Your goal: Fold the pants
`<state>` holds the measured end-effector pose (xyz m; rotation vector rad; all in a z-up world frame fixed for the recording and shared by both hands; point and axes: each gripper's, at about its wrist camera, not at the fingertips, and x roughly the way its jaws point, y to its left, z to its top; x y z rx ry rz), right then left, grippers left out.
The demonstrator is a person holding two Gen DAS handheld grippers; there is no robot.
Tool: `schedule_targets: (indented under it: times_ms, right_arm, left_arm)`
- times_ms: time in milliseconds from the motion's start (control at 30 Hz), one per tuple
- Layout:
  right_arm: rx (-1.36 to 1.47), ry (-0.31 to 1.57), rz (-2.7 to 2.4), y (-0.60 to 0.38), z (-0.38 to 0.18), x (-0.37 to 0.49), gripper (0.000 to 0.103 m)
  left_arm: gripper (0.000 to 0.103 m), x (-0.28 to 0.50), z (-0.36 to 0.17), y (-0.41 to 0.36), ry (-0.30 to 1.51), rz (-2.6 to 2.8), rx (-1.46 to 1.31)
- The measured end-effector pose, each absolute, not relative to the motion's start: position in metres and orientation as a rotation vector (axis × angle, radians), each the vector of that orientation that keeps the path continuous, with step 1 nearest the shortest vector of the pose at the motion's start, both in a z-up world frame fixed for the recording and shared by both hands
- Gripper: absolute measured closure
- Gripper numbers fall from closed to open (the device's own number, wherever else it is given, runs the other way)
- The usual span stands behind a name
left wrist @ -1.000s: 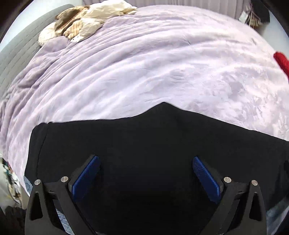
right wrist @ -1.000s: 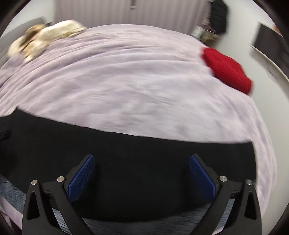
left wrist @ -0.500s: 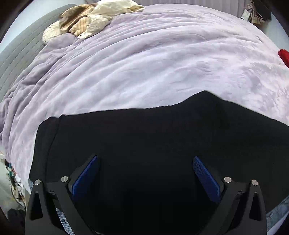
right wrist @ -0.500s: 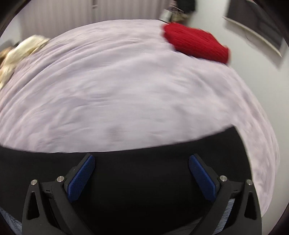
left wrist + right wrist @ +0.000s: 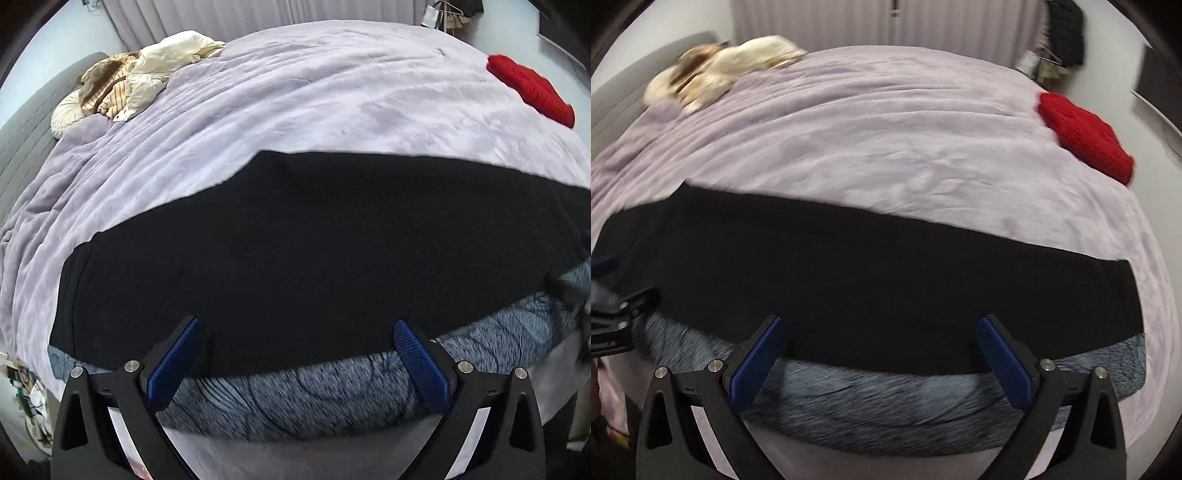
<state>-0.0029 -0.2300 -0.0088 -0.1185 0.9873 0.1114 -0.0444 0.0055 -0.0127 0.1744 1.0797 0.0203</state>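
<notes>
Black pants [image 5: 295,251] lie spread flat along the near edge of a bed with a lilac blanket [image 5: 295,103]. They also fill the lower middle of the right wrist view [image 5: 871,280]. My left gripper [image 5: 295,354] is open and empty, its blue pads above the pants' near edge. My right gripper [image 5: 879,350] is open and empty too, over the near edge further right. The left gripper's black body shows at the left rim of the right wrist view [image 5: 613,314].
A blue-grey patterned blanket [image 5: 314,398] hangs over the bed's front edge under the pants. A red knitted garment [image 5: 532,88] lies at the far right of the bed. Cream and brown clothes [image 5: 133,85] are heaped at the far left by a grey headboard [image 5: 26,140].
Both grippers have pulled back toward the bed's front edge, so the blue-grey blanket now shows beneath them. The pants lie still. Both stay open.
</notes>
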Motion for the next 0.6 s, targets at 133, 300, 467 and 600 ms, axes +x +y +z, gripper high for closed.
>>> schedule_targets:
  times_ms: [133,300,467,600]
  right_arm:
    - [-0.247,1.011,0.227,-0.192,-0.032,-0.024,0.0]
    - [-0.191,1.039,0.16,-0.247,-0.034,-0.029,0.0]
    - [-0.103,1.071,0.019,-0.317,-0.033,-0.036,0.0]
    - [-0.069,1.081,-0.101,-0.363,-0.036,-0.038,0.0]
  left_arm:
    - [0.0,-0.047,-0.021,0.02,1.085,0.002,0.132]
    - [0.0,-0.053,-0.022,0.074,1.067,0.104,0.079]
    - [0.0,-0.064,-0.023,0.131,1.063,0.172,0.012]
    - [0.0,-0.071,-0.025,0.166,1.061,0.207,-0.005]
